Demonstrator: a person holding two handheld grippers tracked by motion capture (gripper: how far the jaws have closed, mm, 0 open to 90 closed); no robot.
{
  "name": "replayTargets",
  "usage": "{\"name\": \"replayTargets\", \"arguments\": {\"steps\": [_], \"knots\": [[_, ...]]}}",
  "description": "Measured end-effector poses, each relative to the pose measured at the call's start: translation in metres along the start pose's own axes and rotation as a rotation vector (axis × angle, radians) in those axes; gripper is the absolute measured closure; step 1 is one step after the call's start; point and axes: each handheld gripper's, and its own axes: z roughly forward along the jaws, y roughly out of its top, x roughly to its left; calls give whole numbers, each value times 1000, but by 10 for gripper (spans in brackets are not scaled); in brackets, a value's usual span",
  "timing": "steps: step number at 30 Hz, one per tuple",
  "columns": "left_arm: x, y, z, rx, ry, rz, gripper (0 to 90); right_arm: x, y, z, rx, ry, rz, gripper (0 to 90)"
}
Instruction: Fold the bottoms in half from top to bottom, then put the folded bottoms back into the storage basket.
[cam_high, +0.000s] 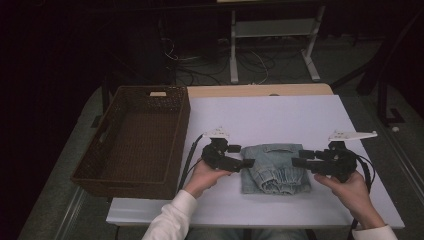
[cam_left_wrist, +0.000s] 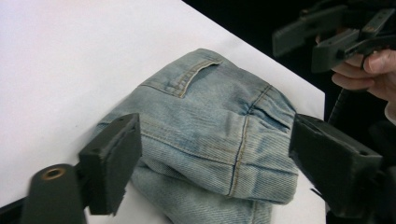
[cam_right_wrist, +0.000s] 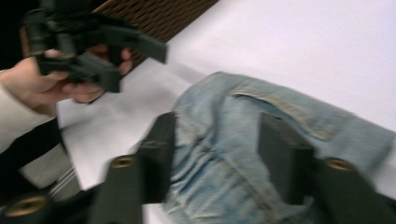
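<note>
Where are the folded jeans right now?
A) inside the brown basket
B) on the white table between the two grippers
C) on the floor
B: the folded jeans lie on the white table, between the left gripper and the right gripper, beside the brown basket.

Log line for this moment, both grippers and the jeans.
folded jeans: on table | left gripper: open at left edge | right gripper: open at right edge | basket: left, nothing seen inside

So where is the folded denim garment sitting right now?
In the high view the folded denim garment lies on the white table, near its front edge, between the left gripper and the right gripper, with the brown wicker basket further left.
</note>
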Motion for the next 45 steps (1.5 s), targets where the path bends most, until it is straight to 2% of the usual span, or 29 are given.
{"name": "replayTargets", "arguments": {"steps": [2,3,6,8,9,10,17,20,25,38,45], "knots": [[0,6,0,11,2,9,140,-4,-1,-4,-16,-27,17,329],[0,7,0,7,-1,8,135,-6,-2,-6,-23,-38,32,256],[3,15,1,-1,-7,0,112,-11,-4,-11,-40,-69,63,153],[5,20,3,11,-9,-6,77,-14,-7,-15,-51,-90,85,81],[7,21,5,16,-7,-8,56,-16,-8,-17,-55,-108,96,11],[9,23,6,22,1,-11,39,-17,-9,-18,-54,-118,103,0],[25,30,14,18,35,-52,14,-28,-22,-25,-69,-147,165,0],[35,28,17,18,56,-85,14,-31,-27,-22,-71,-158,192,0],[47,22,27,44,71,-118,13,-33,-31,-11,-68,-158,227,0],[58,8,48,117,92,-162,14,-29,-38,6,-42,-159,251,0],[64,0,51,125,98,-193,14,-21,-39,18,11,-169,231,0]]}}
